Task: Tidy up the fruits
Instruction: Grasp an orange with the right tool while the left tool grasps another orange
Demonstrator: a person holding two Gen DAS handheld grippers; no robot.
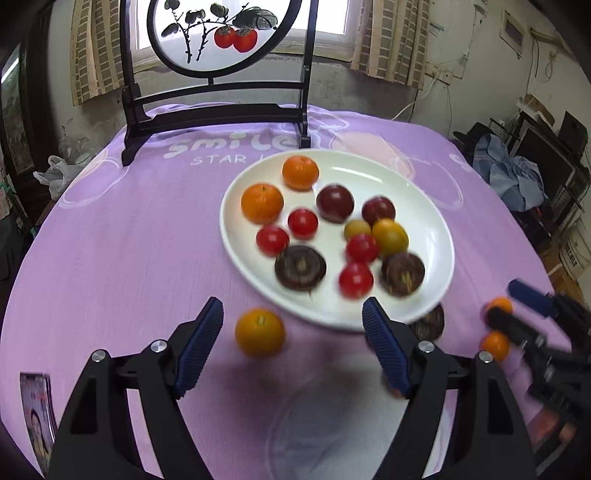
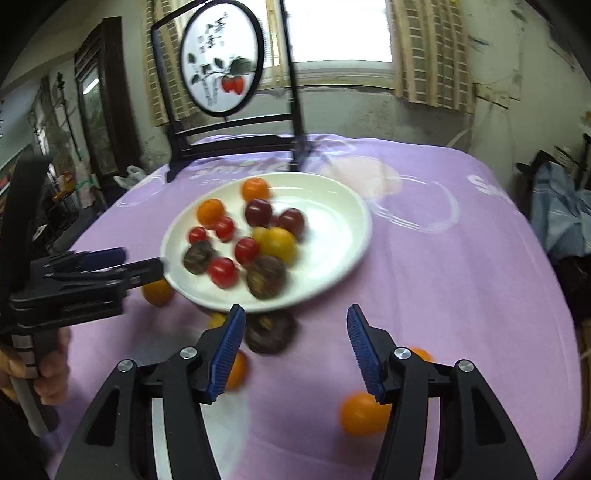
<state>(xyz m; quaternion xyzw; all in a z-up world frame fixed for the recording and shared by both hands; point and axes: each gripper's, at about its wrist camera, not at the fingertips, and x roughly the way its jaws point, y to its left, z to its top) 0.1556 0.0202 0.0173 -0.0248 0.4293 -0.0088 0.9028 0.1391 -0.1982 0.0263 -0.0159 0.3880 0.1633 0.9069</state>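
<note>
My left gripper point(image 1: 291, 321) stands wide and empty, with a loose orange point(image 1: 259, 332) on the purple cloth point(image 1: 129, 240) between its fingers, a little left of centre, just short of the white plate point(image 1: 424, 295) of sorted fruit; being round, it has no long axis to align. My right gripper point(image 2: 295, 325), also wide and empty, faces the dark round fruit point(image 2: 269, 332) at the plate's near rim; only its view shows another orange point(image 2: 360, 413) beside its right finger.

Daylight comes in through the window point(image 1: 325, 22) at the back and it glows too white. The plate point(image 1: 424, 206) shines. The fruit looks smeared by blur, most in the right view. Straight lines bend near the dark round edges.
</note>
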